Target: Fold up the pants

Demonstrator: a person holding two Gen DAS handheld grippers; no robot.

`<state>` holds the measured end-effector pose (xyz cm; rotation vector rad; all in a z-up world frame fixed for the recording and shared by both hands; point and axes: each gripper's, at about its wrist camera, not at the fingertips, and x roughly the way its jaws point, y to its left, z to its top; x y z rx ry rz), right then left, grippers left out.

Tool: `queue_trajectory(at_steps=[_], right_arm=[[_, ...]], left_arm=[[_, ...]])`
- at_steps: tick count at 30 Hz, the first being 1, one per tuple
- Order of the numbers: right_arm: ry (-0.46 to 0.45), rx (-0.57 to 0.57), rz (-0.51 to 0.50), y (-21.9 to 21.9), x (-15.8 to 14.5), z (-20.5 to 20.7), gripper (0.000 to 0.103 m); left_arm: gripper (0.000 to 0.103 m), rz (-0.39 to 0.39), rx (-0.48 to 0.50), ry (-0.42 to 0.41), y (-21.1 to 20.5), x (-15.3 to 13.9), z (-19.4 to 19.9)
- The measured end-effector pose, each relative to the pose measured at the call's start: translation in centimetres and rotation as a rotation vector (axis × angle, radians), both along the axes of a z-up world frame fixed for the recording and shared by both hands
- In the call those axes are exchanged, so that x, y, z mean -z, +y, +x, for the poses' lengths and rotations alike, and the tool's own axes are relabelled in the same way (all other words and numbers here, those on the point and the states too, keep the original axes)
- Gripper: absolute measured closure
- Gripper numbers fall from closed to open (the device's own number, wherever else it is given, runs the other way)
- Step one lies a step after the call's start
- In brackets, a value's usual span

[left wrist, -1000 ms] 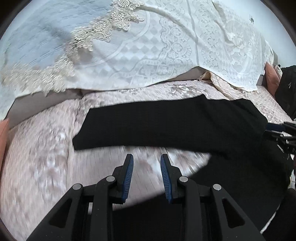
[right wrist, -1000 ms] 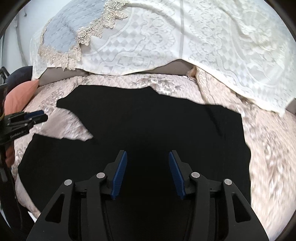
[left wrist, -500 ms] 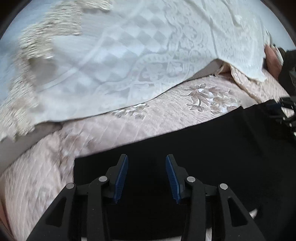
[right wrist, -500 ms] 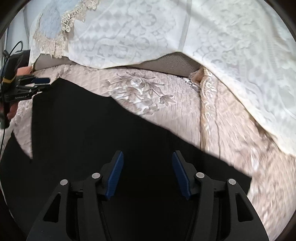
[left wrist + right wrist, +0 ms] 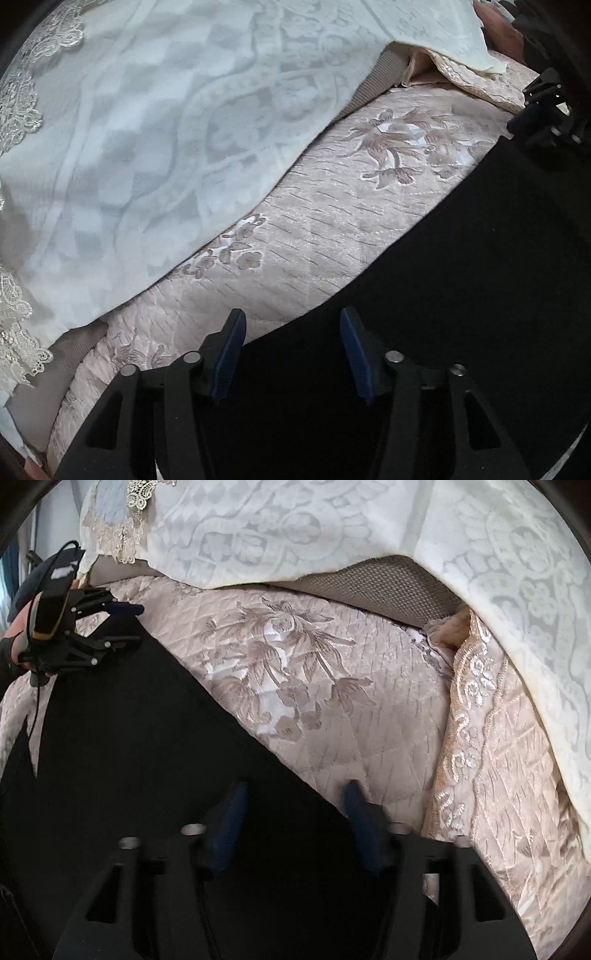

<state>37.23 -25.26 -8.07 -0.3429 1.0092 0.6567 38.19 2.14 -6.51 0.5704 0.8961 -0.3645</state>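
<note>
Black pants lie flat on a pink quilted sofa cover. My left gripper is open, and its blue pads straddle the pants' far edge without pressing on it. The right wrist view shows the same pants, with my right gripper low over their far edge. Its jaws are closing and look blurred, the cloth edge lies between them, and the pads still stand apart. The other gripper shows in each view: the right gripper at the top right, the left gripper at the upper left.
A white lace throw hangs over the sofa back just behind the pants and fills the top of the right wrist view. A second embroidered cushion adjoins on the right. A hand holds the left gripper.
Both grippers moved forward and down onto the pants' far edge, rolling as they went. The left jaws stand wider than a second ago. The right fingers now look blurred.
</note>
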Motion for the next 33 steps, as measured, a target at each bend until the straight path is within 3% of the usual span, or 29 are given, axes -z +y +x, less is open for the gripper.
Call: queue_trajectory(at_steps=[1, 2, 4, 6, 10, 15, 21, 33], right_arm=[[0.004, -0.003, 0.007, 0.1, 0.0, 0.1, 0.09], [0.0, -0.008, 0.01, 0.2, -0.1, -0.2, 0.092], [-0.026, -0.007, -0.015, 0.5, -0.2, -0.7, 0.093], [-0.042, 0.001, -0.022, 0.6, -0.5, -1.1, 0.094], [-0.075, 0.016, -0.013, 0.3, -1.8, -1.8, 0.094], [-0.135, 0.038, 0.028, -0.5, -4.6, -4.0, 0.094], [-0.197, 0.046, 0.05, -0.9, -7.3, -7.8, 0.094], [-0.288, 0.038, 0.109, -1.2, -11.1, -20.4, 0.094]], left_arm=[[0.075, -0.006, 0.016, 0.013, -0.2, 0.0, -0.2], [0.083, 0.002, 0.039, 0.015, -0.7, 0.1, -0.6], [0.103, 0.095, 0.083, -0.037, -2.5, 0.7, -2.1], [0.103, 0.153, 0.079, -0.073, -3.6, 1.1, -2.9], [0.102, 0.062, 0.003, -0.069, -2.5, -0.5, -2.9], [0.103, 0.078, -0.03, -0.108, -2.2, -1.9, -5.3], [0.103, 0.029, -0.07, -0.161, -1.1, -5.7, -9.5], [0.103, -0.107, -0.114, -0.264, -0.2, -12.3, -20.4]])
